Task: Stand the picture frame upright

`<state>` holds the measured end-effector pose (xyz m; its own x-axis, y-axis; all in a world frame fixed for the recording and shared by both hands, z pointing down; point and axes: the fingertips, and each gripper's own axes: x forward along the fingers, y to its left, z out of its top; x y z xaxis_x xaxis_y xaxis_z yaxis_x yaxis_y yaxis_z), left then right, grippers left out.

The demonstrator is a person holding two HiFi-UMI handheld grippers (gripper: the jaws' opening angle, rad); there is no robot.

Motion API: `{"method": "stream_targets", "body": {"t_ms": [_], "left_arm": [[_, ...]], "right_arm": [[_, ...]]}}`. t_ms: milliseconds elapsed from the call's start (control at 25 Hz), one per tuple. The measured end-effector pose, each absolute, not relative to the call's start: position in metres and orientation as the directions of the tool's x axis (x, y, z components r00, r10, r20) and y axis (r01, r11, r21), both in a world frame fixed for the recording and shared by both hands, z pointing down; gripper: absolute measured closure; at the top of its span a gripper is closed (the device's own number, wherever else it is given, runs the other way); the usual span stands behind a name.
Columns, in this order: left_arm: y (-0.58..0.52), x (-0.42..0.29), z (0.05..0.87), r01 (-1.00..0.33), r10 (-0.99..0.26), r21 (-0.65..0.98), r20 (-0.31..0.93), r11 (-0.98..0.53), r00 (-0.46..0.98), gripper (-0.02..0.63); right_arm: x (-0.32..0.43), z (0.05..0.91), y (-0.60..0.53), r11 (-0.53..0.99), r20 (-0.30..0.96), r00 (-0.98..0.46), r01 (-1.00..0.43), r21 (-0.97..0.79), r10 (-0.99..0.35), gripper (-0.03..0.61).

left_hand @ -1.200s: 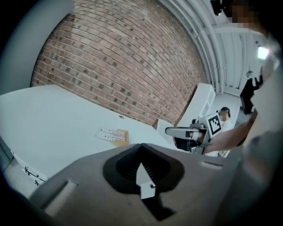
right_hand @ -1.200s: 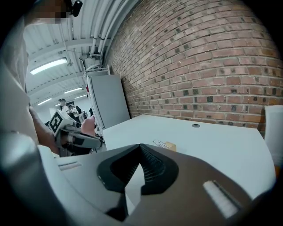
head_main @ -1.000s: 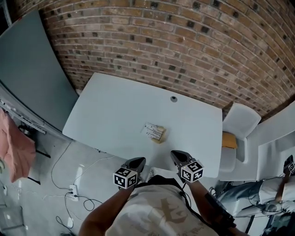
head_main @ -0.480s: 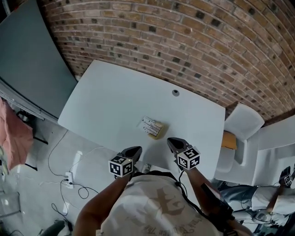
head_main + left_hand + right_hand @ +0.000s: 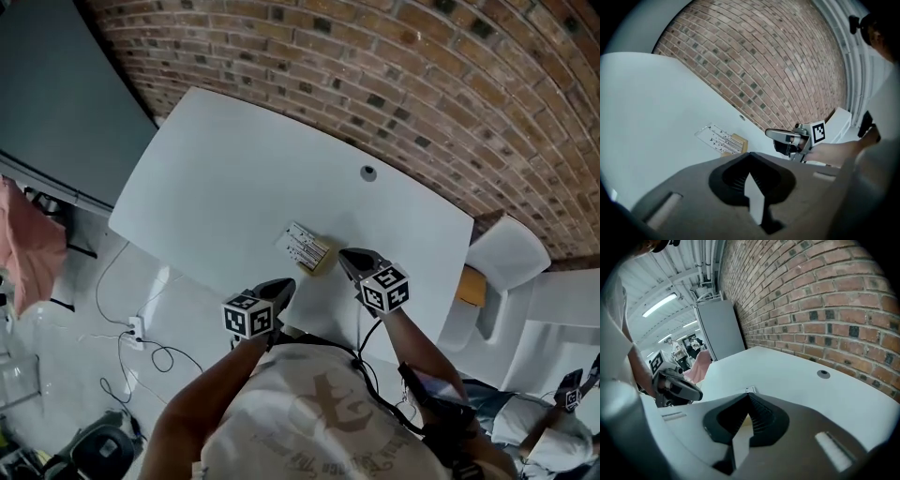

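Edging nearer the picture frame [image 5: 307, 249] than before, left tool [image 5: 286, 284] and right tool [image 5: 346, 255] remain closed, empty.

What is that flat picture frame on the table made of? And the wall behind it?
The picture frame looks like a clear, glossy sheet, plastic or glass, because the white table seems to show through it. A pale block at one edge looks like plain wood. The wall is rough red-brown brick with lighter lines of mortar between the bricks.
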<state>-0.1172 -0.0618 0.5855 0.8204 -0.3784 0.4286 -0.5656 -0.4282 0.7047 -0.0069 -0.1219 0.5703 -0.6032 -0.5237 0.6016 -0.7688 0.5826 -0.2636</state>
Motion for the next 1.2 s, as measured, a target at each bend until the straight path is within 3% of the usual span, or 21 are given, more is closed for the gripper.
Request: {"method": "stream_targets", "body": {"t_ms": [440,520,680,960,1200], "left_arm": [[-0.075,-0.103,0.621,-0.581,-0.406,0.794,0.478,-0.18,0.779,0.611],[-0.077,-0.1,0.629,-0.578,-0.404,0.806,0.49,-0.127,0.772,0.611],[-0.081,-0.092,0.639,-0.565,-0.377,0.824,0.507,-0.053,0.775,0.507],[-0.091,-0.093,0.656,-0.626,-0.36,0.779,0.591,0.022,0.722,0.457],[-0.097,-0.088,0.662,-0.601,-0.341,0.789,0.603,0.127,0.721,0.41]], "right_arm": [[-0.02,0.609,-0.165,0.678,0.688,-0.648,-0.667,-0.308,-0.326,0.571],[-0.025,0.616,-0.169,0.685,0.705,-0.658,-0.643,-0.342,-0.265,0.536],[-0.037,0.63,-0.17,0.668,0.731,-0.668,-0.609,-0.427,-0.142,0.466],[-0.047,0.658,-0.162,0.655,0.785,-0.619,-0.594,-0.467,-0.001,0.406],[-0.049,0.672,-0.163,0.615,0.795,-0.605,-0.607,-0.503,0.054,0.403]]}}
